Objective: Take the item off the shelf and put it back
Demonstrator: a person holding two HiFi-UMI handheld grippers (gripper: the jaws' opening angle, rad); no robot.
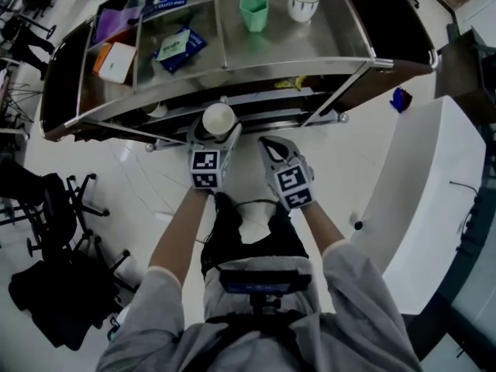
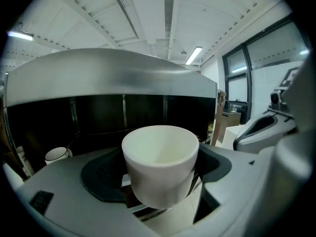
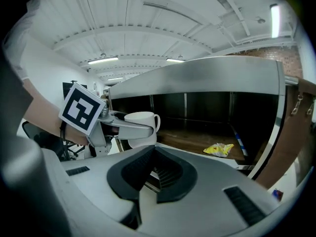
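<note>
A white mug sits between the jaws of my left gripper, just in front of the metal shelf cart's lower level. The left gripper view shows the mug upright and empty, with the dark pads pressed on both its sides. In the right gripper view the same mug shows its handle, held in the left gripper. My right gripper hangs beside it at the right, shut and holding nothing.
The top shelf carries a green cup, a patterned white cup, a blue packet and a box. A yellow wrapper and another white mug lie on the lower shelf. Chairs stand left, a white counter right.
</note>
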